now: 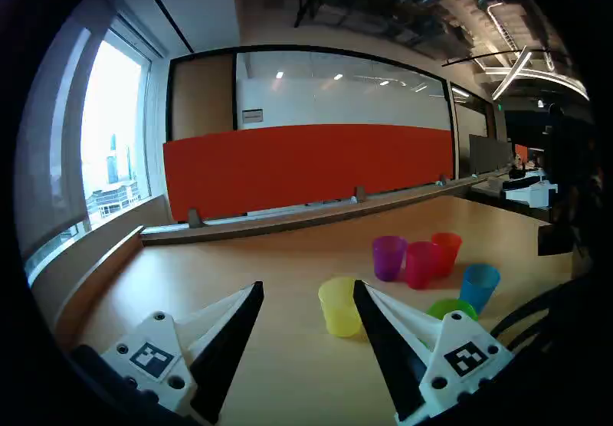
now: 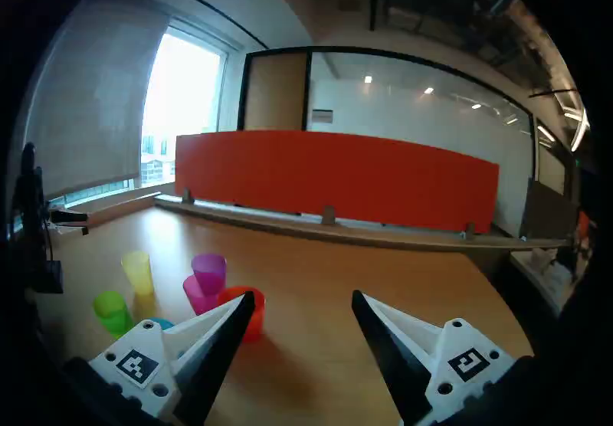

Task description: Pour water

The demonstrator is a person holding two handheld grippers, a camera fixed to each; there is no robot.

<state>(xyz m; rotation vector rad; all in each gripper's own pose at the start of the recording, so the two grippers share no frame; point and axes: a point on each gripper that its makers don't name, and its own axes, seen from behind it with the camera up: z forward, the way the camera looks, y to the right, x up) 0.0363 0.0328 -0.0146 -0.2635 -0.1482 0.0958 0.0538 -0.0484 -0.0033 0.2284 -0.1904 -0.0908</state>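
Note:
Several plastic cups stand on a wooden table (image 1: 291, 365). In the left gripper view, a yellow cup (image 1: 339, 306) is nearest, with purple (image 1: 388, 257), pink (image 1: 419, 264), orange-red (image 1: 447, 251), blue (image 1: 480, 286) and green (image 1: 450, 309) cups behind and to the right. My left gripper (image 1: 308, 303) is open above the table, the yellow cup just beside its right finger. In the right gripper view the yellow cup (image 2: 139, 272), green cup (image 2: 112, 312), purple cup (image 2: 208, 272), pink cup (image 2: 195, 296) and orange-red cup (image 2: 251, 312) sit at the left. My right gripper (image 2: 303, 307) is open, holding nothing.
An orange partition (image 1: 306, 165) runs along the table's far edge, with a glass wall behind. A bright window (image 1: 111, 142) is at the left. Dark equipment (image 2: 34, 227) stands at the left edge of the right gripper view. Other desks (image 1: 529, 188) lie far right.

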